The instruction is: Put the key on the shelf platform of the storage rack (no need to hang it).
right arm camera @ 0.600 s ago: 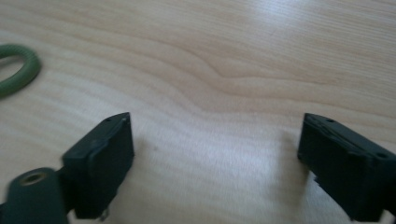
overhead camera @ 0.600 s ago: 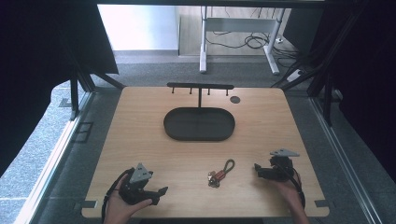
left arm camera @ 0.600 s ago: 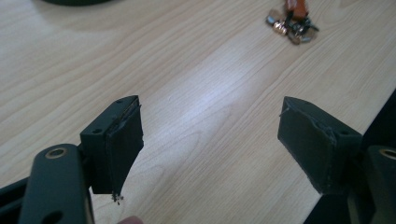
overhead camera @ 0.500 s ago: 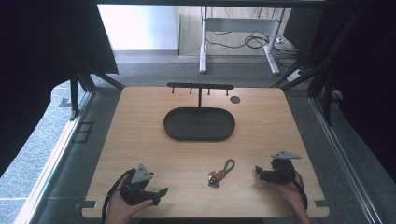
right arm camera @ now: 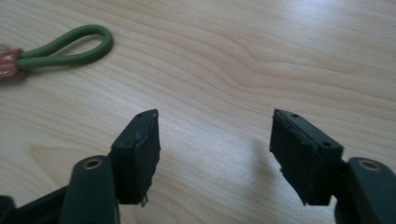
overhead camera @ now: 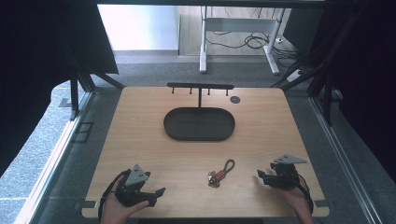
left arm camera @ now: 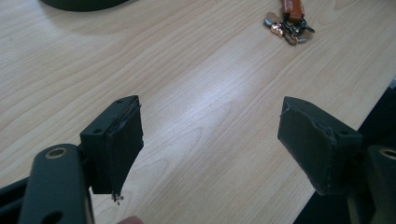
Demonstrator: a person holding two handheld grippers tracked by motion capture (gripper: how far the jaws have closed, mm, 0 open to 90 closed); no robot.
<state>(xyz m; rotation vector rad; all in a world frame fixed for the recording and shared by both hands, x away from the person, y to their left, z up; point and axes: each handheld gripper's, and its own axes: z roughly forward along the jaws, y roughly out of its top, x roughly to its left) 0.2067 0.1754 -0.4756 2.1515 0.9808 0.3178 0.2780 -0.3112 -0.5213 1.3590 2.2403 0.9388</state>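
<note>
Right gripper (overhead camera: 259, 174) shifted slightly lower toward near table edge since earlier frame; left gripper (overhead camera: 161, 191) unchanged. Left gripper left of keyring (overhead camera: 220, 171), jaws wide, nothing between. Keyring flat on table (overhead camera: 140, 140), between grippers, near side of dark oval tray (overhead camera: 199, 124). Right gripper right of keyring, jaws wide, empty.

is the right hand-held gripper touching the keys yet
Apart. In the right gripper view, bare table lies between the open right hand-held gripper and the keys, whose green loop sits off to one side.
</note>
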